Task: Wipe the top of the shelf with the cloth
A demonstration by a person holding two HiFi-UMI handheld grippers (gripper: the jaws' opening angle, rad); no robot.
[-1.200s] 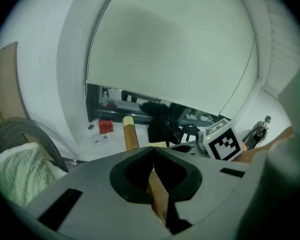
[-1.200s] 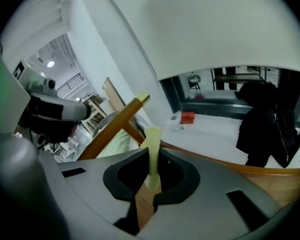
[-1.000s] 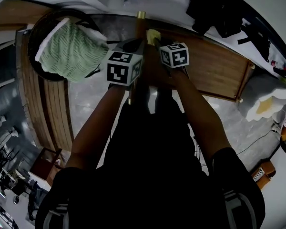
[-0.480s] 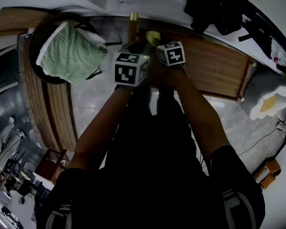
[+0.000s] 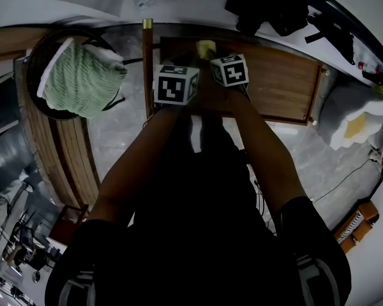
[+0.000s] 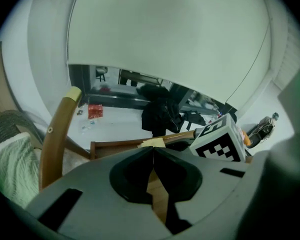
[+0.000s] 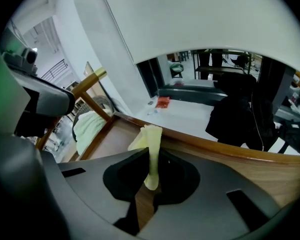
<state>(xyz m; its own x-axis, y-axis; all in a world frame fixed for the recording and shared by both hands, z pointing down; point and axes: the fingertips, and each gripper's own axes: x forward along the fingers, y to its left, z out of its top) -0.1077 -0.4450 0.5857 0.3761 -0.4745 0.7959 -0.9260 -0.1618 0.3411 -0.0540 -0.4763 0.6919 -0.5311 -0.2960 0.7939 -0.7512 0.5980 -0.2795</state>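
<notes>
- Right gripper: its 2 jaws are clamped on the yellow cloth, which sticks out past the tips, over the wooden shelf top near its far edge.
- Left gripper: jaws pressed together with nothing between them, just left of the right gripper.

The shelf top lies open rightward; a wooden post stands left.
</notes>
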